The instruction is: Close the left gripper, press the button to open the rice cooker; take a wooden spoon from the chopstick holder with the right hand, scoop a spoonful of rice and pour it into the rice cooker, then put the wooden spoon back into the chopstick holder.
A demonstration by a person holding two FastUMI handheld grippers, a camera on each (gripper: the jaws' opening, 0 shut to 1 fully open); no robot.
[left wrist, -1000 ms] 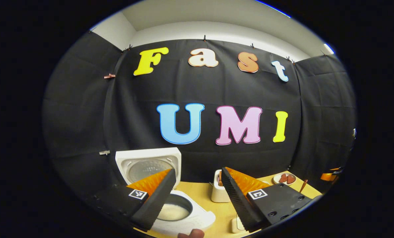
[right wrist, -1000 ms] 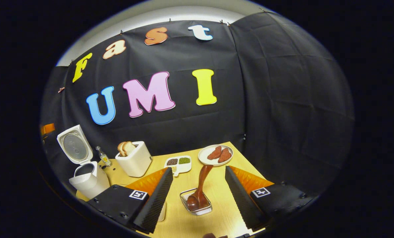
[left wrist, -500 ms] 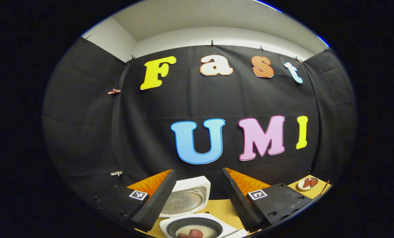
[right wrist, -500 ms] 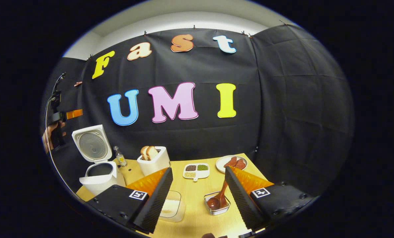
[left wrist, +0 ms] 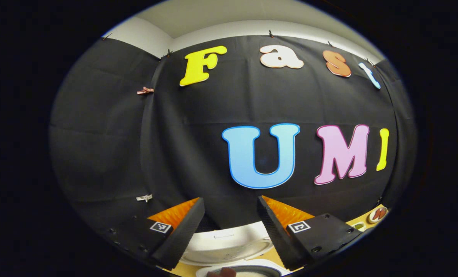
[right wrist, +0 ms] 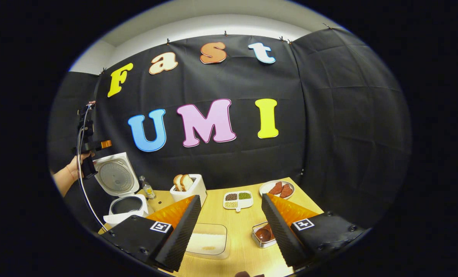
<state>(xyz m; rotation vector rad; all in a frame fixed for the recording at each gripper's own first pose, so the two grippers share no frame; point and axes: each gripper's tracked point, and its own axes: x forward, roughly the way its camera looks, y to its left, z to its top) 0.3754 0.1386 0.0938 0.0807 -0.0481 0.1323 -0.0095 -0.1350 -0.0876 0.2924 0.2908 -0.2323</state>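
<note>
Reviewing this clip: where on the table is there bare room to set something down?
Bare wood runs between the clear rice box and the holder with the wooden spoon, up to the divided dish. The back left is crowded: rice cooker, small bottle, toaster.

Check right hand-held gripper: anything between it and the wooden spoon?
Nothing visible. The right hand-held gripper is open above the table; the wooden spoon sits in its holder just inside the right finger, partly hidden by it.
</note>
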